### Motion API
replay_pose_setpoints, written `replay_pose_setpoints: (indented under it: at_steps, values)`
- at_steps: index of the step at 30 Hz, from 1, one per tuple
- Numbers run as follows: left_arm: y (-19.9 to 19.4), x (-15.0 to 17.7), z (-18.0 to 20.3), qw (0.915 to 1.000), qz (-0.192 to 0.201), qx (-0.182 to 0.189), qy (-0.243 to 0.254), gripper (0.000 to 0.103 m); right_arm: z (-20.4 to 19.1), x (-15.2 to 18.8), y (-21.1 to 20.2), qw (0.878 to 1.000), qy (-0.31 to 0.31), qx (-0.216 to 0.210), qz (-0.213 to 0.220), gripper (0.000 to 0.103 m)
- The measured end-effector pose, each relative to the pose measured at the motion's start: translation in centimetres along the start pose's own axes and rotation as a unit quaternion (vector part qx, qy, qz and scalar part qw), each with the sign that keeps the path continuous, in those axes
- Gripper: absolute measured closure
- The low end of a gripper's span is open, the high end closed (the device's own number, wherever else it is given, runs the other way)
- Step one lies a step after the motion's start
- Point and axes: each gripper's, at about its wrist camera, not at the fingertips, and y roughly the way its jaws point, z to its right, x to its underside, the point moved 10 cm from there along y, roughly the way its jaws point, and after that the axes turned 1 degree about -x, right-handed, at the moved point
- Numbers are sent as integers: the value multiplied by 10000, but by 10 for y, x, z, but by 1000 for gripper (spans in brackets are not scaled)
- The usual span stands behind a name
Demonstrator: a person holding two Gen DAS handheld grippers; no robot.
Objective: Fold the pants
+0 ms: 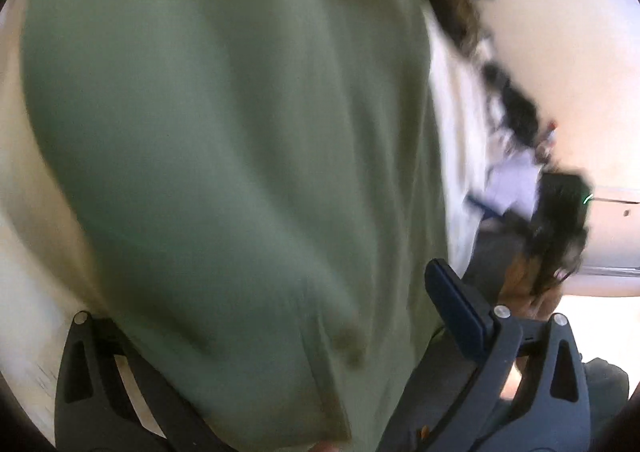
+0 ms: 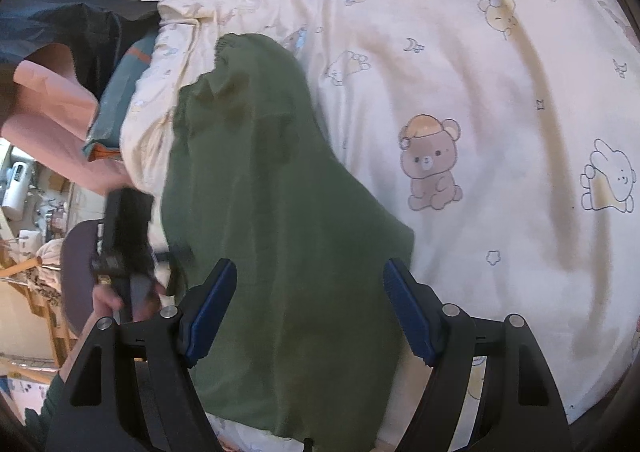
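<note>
On the bear-print bed cover [image 2: 500,132], green pants [image 2: 272,212] are lying, long axis running away from the right gripper [image 2: 310,308]; its fingers are standing spread, cloth between, unpinched. Left gripper [image 1: 280,352] is hovering closer, fabric draping between; grip indeterminable.

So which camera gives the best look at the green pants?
The right wrist view: the green pants appear sharp, their outline showing against the bear-print bedsheet. The left wrist view shows only blurred green fabric filling the frame, without a full outline.
</note>
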Motion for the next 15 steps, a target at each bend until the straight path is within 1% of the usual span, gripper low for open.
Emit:
replay_pose_setpoints:
  at_steps: [1, 2, 3, 4, 5, 7, 9, 11, 12, 14, 15]
  values:
    - [2, 8, -3, 9992, -4, -403, 63, 14, 0, -1, 0, 10000, -11, -40, 1, 25]
    - [1, 11, -3, 9964, 168, -811, 194, 16, 1, -1, 0, 10000, -13, -80, 10, 25]
    - [-2, 10, -4, 9934, 390, -1069, 147, 19, 2, -2, 0, 9999, 9, -134, 16, 25]
    - [-4, 9, -6, 9917, 546, -1163, -21, 23, 4, -2, 0, 9999, 69, -156, -12, 25]
    - [-6, 7, -7, 9898, 730, -1206, -226, 23, 6, -2, -1, 9996, 158, -220, -42, 25]
    - [-9, 2, -8, 9864, 956, -1296, -340, 27, 2, -4, -5, 9989, 195, -430, -2, 25]
    - [-13, -4, -11, 9829, 1167, -1320, -532, 31, 2, -4, -8, 9990, 189, -399, 28, 25]
    - [-20, -6, -15, 9792, 1468, -1137, -819, 32, 0, -2, -9, 9985, 230, -502, 34, 25]
    - [-24, -10, -18, 9764, 1608, -1072, -961, 34, 0, -2, -10, 9984, 232, -515, 49, 25]
    - [-22, -14, -19, 9759, 1649, -999, -1023, 38, -1, -1, -13, 9983, 240, -516, 77, 25]
    - [-20, -14, -21, 9766, 1580, -1074, -985, 54, -1, -1, -13, 9983, 252, -527, 87, 25]
